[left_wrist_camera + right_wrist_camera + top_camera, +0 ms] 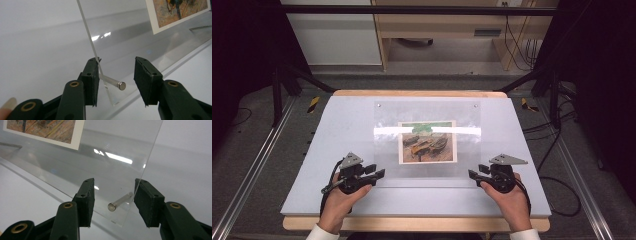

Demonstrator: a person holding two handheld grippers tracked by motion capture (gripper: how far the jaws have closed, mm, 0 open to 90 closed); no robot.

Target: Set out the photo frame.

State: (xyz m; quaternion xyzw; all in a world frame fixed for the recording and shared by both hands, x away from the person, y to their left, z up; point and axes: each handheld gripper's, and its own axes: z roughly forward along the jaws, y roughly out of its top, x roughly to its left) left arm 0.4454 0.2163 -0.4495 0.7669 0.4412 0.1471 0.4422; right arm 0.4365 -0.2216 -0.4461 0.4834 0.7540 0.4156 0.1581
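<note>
At the bottom of the high view, two forearms in white sleeves were seen, each hand holding a black two-jaw gripper. The left gripper [379,174] was placed lower left of centre, the right gripper [472,174] lower right. In both gripper views the jaws were held apart, each pair set around a near corner of a clear rectangular acrylic sheet [427,142] and its short silver metal pin [113,82], without being clamped. The sheet was laid at the centre of a pale grey table top [337,125]. Farther up, a white-bordered painted print of boats [427,141] was seen under the sheet.
</note>
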